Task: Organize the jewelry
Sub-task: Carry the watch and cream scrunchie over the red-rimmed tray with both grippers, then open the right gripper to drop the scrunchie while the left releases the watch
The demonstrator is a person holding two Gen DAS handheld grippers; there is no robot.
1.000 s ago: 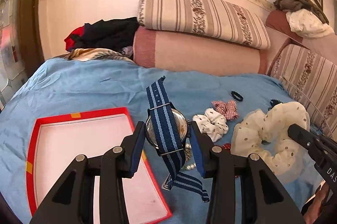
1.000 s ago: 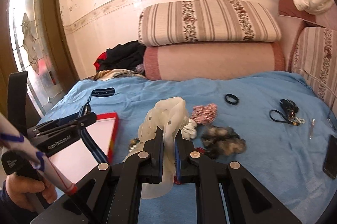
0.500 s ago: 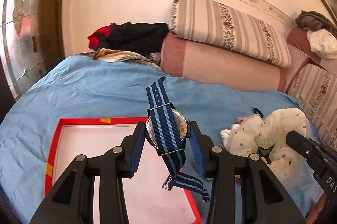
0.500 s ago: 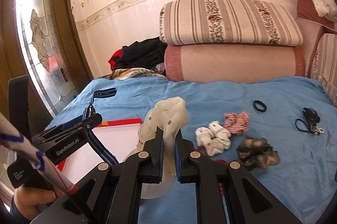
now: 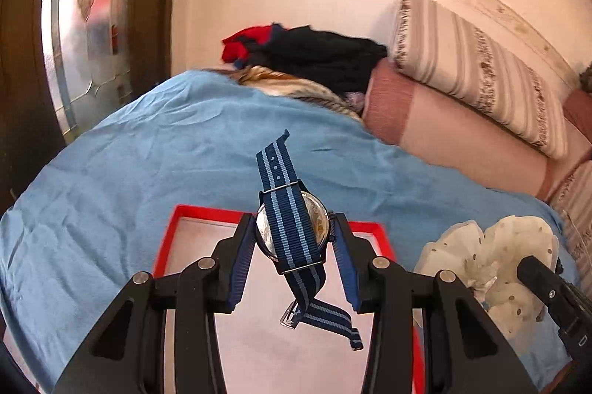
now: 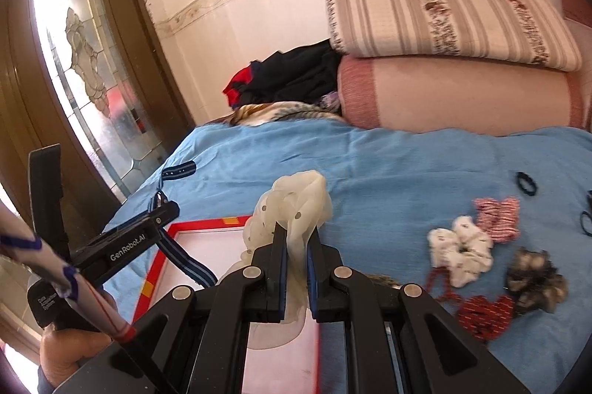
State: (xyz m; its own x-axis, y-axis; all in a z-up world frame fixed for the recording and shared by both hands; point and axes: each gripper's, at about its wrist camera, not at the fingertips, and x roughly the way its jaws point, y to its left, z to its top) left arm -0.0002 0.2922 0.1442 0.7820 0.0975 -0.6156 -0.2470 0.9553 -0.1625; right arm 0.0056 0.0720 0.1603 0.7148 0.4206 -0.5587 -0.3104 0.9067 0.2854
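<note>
Transfer step of the jewelry sort, both hands loaded. The left gripper (image 5: 294, 248) is clamped on the case of a watch (image 5: 292, 231) with a blue striped strap, its pads pressing the case from either side while the strap ends hang free, one upward and one trailing below. The watch is carried in the air above the red-rimmed tray (image 5: 185, 211), which lies on the blue bedspread (image 5: 148, 157) toward its near left corner. The right gripper (image 6: 296, 248) has its jaws nearly together, pinching a cream dotted scrunchie (image 6: 292, 205) just above the tray's right edge. By judgement, the step in hand is delivery of both items to the tray; the next move calls for lowering each gripper until its load rests on the pale tray floor, then parting the jaws, one hand at a time so the two tools do not meet. The tray floor appears bare in both views, leaving ample landing room. The hanging strap end could catch the red rim, so a descent well inside the rim is advisable. To the right, well apart from the tray, a white scrunchie (image 6: 460, 249), a red checked scrunchie (image 6: 497, 218), a brown furry scrunchie (image 6: 534, 279) and a black hair tie (image 6: 525, 183) remain on the bedspread, with open cloth between them and the tray.
</note>
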